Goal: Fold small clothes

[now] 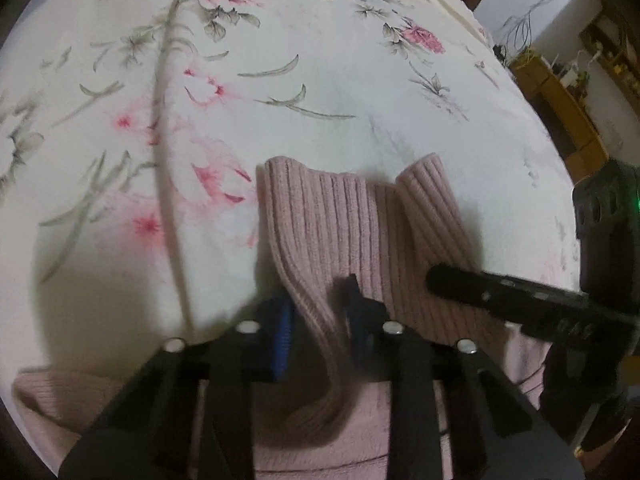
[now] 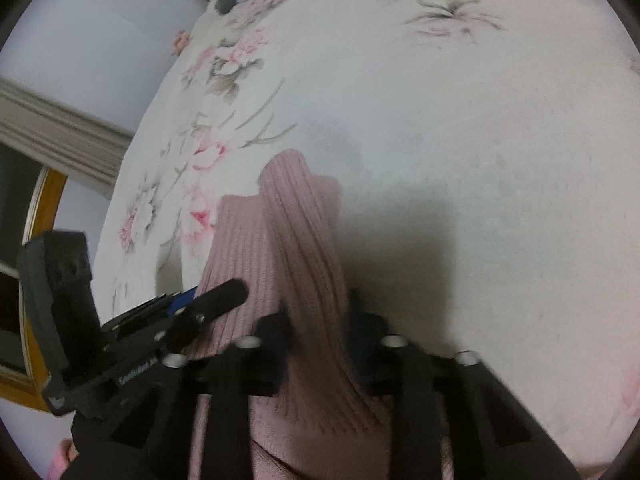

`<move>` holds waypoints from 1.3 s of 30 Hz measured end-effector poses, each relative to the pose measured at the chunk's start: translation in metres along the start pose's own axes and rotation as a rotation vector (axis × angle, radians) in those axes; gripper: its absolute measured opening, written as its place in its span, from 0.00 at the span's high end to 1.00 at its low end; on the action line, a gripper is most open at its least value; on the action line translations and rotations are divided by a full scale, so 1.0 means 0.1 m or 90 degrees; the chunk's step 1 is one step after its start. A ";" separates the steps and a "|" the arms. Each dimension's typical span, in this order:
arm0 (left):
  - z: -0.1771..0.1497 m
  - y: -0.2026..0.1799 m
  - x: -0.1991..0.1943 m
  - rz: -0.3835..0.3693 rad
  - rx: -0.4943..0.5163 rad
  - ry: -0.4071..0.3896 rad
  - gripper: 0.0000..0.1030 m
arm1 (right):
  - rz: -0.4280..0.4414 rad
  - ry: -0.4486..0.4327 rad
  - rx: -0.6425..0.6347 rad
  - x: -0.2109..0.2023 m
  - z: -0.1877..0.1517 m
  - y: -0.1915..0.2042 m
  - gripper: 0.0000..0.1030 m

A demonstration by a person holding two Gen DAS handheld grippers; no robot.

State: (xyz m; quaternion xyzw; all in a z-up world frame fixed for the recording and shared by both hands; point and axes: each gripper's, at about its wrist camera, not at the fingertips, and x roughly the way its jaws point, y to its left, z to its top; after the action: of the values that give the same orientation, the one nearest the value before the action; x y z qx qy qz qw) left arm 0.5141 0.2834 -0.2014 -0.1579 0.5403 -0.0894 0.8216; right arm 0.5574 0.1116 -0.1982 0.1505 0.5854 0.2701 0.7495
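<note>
Knitwear, a pink ribbed sweater (image 1: 332,224), lay on the floral bedspread (image 1: 340,92), partly folded. The left gripper (image 1: 320,312) pinched a raised ridge of soft, stretchy knit between narrow fingers (image 1: 282,336); the right gripper (image 2: 320,320) clamped another ridge likewise, probably to lift both edges evenly for the fold.

A home bedroom: floral bedspread (image 1: 320,80), wooden shelves (image 1: 560,112), window frame (image 2: 36,216).
</note>
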 end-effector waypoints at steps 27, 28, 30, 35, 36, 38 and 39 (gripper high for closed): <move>-1.62 0.04 -1.10 -0.125 0.183 -0.045 0.80 | 0.022 -0.070 -0.182 -1.24 -1.83 0.30 0.70; -1.68 0.07 -1.11 -0.126 0.186 -0.037 0.79 | 0.018 -0.064 -0.177 -1.26 -1.90 0.25 0.70; -1.83 0.16 -1.17 -0.143 0.182 -0.019 0.73 | 0.026 -0.052 -0.160 -1.32 -1.97 0.18 0.68; -1.73 0.35 -1.31 -0.167 0.127 -0.038 0.66 | 0.070 -0.073 -0.080 -1.42 -1.85 0.03 0.57; -1.65 0.39 -1.30 -0.172 0.102 -0.044 0.62 | 0.075 -0.072 -0.064 -1.40 -1.79 0.02 0.56; -1.50 0.42 -1.25 -0.188 0.054 -0.043 0.59 | 0.078 -0.062 -0.027 -1.27 -1.65 -0.01 0.55; -1.43 0.43 -1.19 -0.193 0.031 -0.038 0.59 | 0.075 -0.051 -0.009 -1.19 -1.58 -0.03 0.54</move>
State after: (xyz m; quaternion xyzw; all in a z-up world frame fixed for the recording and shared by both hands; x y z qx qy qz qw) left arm 0.3343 0.3381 -0.1669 -0.2200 0.4832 -0.2206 0.8182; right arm 0.3863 0.0260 -0.1474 0.1899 0.5434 0.3115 0.7561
